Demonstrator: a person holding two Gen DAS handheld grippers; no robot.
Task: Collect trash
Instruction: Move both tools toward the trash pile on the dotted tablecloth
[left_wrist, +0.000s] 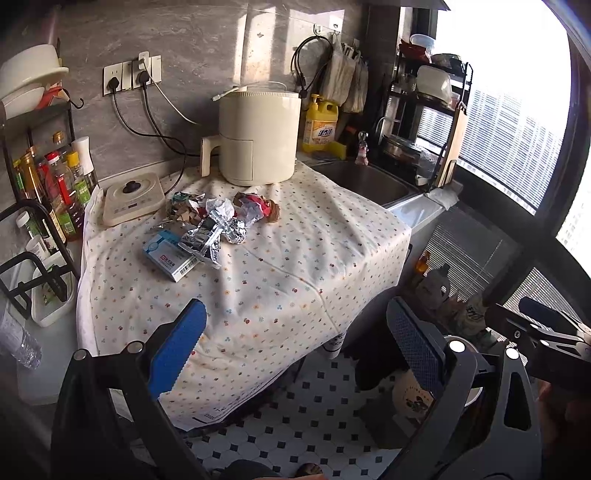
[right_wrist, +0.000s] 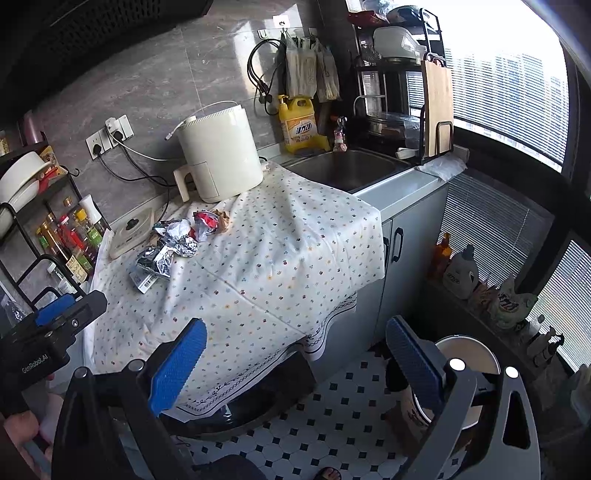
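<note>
A pile of trash lies on the flowered tablecloth (left_wrist: 258, 280): crumpled foil wrappers (left_wrist: 216, 230), a blue and white box (left_wrist: 171, 254), a red and white crumpled wrapper (left_wrist: 255, 208) and brown scraps (left_wrist: 184, 214). The pile also shows in the right wrist view (right_wrist: 173, 243). My left gripper (left_wrist: 295, 350) is open and empty, held in front of the table's near edge. My right gripper (right_wrist: 295, 358) is open and empty, to the right of the left one, over the table's corner. A white round bin (right_wrist: 469, 369) stands on the floor behind my right finger.
A cream air fryer (left_wrist: 258, 136) stands at the back of the table, a small induction cooker (left_wrist: 131, 197) at its left. Sauce bottles (left_wrist: 59, 188) fill a rack at the left. The sink (left_wrist: 365, 181) and a yellow detergent jug (left_wrist: 320, 123) lie to the right.
</note>
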